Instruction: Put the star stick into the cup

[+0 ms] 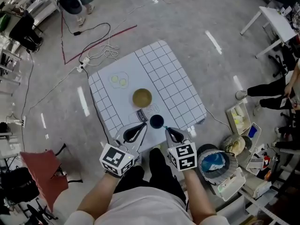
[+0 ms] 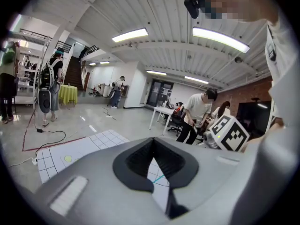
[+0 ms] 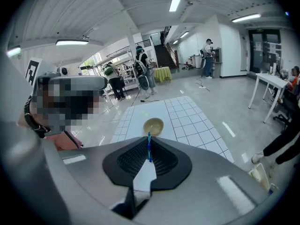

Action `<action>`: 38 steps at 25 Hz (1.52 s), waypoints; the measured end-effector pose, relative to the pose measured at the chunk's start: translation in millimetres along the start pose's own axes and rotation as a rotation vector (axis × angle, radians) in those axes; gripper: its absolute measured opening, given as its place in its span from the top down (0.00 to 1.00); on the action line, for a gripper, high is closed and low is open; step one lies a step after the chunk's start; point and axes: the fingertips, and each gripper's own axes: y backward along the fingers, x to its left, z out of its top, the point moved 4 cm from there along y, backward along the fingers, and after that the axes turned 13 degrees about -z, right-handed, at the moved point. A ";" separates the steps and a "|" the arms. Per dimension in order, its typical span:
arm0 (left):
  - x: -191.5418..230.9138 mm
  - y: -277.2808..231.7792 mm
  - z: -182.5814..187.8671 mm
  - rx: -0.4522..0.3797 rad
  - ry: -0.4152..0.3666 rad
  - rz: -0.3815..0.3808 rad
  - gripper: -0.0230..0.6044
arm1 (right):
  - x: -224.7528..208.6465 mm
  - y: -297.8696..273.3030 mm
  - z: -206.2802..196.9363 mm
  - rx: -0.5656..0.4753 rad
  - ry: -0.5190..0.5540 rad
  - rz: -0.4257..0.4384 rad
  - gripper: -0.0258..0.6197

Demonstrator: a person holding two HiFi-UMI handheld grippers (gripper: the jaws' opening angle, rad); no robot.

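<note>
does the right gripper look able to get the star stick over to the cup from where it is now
Probably yes. The right gripper is shut on the star stick, and the cup stands just ahead with its mouth open upward; only bare mat lies between them.

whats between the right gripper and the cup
Only the star stick that the right gripper grips, its dark end reaching toward the cup. The rest is bare white mat. The head view shows this, and the right gripper view agrees.

- The bowl (image 1: 142, 97) is sitting mid-bench, blocking the middle.
- Gridded bench (image 1: 173, 74) right of it is lying open.
- The cup (image 1: 156, 121) is crowding the near edge.
</note>
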 end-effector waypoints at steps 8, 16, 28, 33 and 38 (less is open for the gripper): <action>-4.3 -4.4 -11.6 0.001 0.012 0.040 0.95 | -3.3 -6.0 -9.8 -0.001 0.067 0.038 0.91; 22.4 -5.1 3.6 0.004 0.035 0.033 0.95 | -2.5 -14.2 26.3 -0.019 0.071 0.007 0.91; -6.8 8.6 0.9 -0.002 0.023 0.005 0.95 | 3.8 37.0 35.5 -0.134 0.044 -0.049 0.91; -4.2 23.3 19.4 -0.020 0.033 -0.018 0.95 | 18.0 57.1 61.4 -0.200 0.009 -0.070 0.92; -41.8 33.0 19.4 -0.045 0.014 -0.036 0.95 | 18.8 97.7 54.3 -0.281 -0.040 -0.071 0.92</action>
